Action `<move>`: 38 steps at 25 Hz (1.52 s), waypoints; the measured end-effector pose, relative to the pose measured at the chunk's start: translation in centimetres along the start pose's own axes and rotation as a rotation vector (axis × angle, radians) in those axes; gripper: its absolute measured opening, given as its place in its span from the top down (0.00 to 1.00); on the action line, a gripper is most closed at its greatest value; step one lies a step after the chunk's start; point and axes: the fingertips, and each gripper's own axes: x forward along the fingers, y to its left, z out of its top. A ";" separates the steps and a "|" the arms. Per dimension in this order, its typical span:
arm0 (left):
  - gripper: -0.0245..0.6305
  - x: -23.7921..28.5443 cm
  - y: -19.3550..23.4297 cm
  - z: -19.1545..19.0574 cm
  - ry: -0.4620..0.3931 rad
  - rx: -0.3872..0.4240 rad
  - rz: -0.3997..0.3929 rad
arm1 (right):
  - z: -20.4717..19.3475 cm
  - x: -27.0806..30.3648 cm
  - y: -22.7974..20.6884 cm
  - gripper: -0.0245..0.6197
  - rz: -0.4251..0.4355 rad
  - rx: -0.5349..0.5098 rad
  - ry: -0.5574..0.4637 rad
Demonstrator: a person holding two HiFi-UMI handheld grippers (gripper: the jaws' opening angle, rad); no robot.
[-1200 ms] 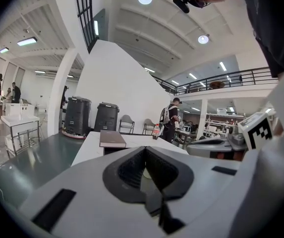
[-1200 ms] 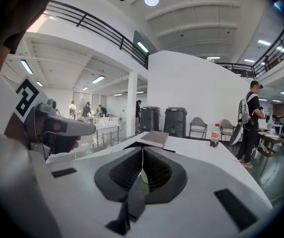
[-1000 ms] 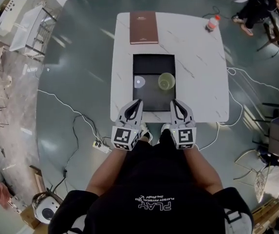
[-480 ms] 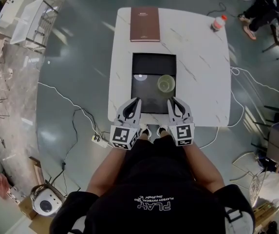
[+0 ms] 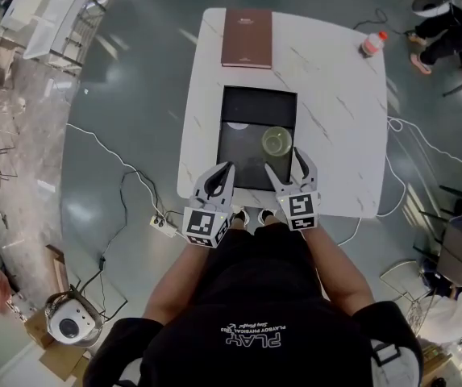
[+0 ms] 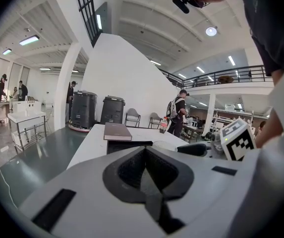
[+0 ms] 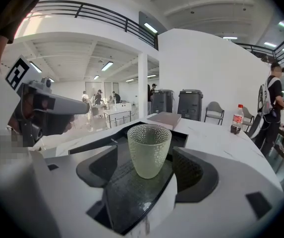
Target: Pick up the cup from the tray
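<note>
A person [image 5: 255, 321] in a black shirt stands at the near edge of a white, grey-veined worktop [image 5: 339, 111], holding a gripper in each hand. A black rectangular tray [image 5: 239, 147] lies along the middle of the worktop. The cup [image 5: 276, 142], pale yellow-green, translucent and dimpled, stands upright on the tray's right half, toward the near end. The right gripper [image 5: 284, 161] reaches over the tray's near-right corner with its fingers opening. In the right gripper view the cup sits in the gap between them with clear space on both sides, neither finger pressing on it. From overhead it looks to be at or just past the fingertips, and the wide lens makes it hard to say which. The left gripper [image 5: 227, 170] hangs near it, over the tray's near-left corner, well apart from the cup, its fingers closed together with nothing between them. A brown book [image 5: 247, 37] lies flat at the far edge of the worktop, near the tray's far end but apart from it. A bottle [image 5: 372, 43] with a red cap and red label stands near the far right corner. On the grey floor [image 5: 134, 95] to the left of the worktop, white cables [image 5: 101, 164] trail toward a power strip [image 5: 160, 224] that lies close to the person's feet.
</note>
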 end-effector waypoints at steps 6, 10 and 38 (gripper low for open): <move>0.95 0.0 0.1 -0.2 0.003 -0.006 0.017 | -0.1 2.8 -0.7 0.29 0.039 -0.001 0.021; 0.95 -0.2 0.5 -0.3 0.004 -0.010 0.037 | 0.0 4.3 -0.5 0.28 0.070 0.005 0.029; 0.95 -0.7 0.6 -0.1 0.001 -0.011 0.048 | 3.0 4.0 -1.5 0.36 0.038 -0.015 -0.012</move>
